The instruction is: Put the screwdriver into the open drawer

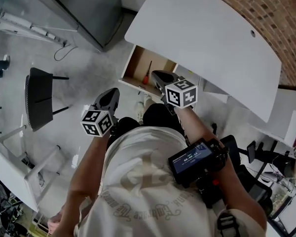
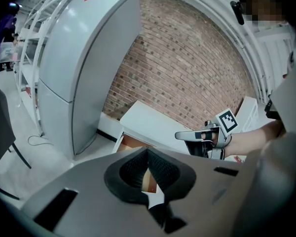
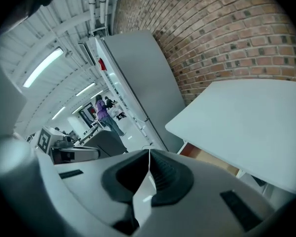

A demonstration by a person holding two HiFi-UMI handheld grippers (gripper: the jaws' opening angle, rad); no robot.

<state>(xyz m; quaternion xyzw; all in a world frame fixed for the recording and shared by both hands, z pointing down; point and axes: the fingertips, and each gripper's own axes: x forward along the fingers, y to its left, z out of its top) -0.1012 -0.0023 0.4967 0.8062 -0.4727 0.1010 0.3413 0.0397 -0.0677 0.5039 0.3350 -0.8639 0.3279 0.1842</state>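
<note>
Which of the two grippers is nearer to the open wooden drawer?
The right gripper: its tips overlap the front of the open wooden drawer; the left gripper hangs clear.

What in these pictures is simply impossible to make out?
- Head view: the drawer is partly covered by the desk top and the right gripper, so its back is unseen.
- Head view: the screwdriver is too small to show its tip.
- Left gripper view: the left gripper hides most of the drawer with its own body.
- Right gripper view: the desk top hides the drawer's inside.
</note>
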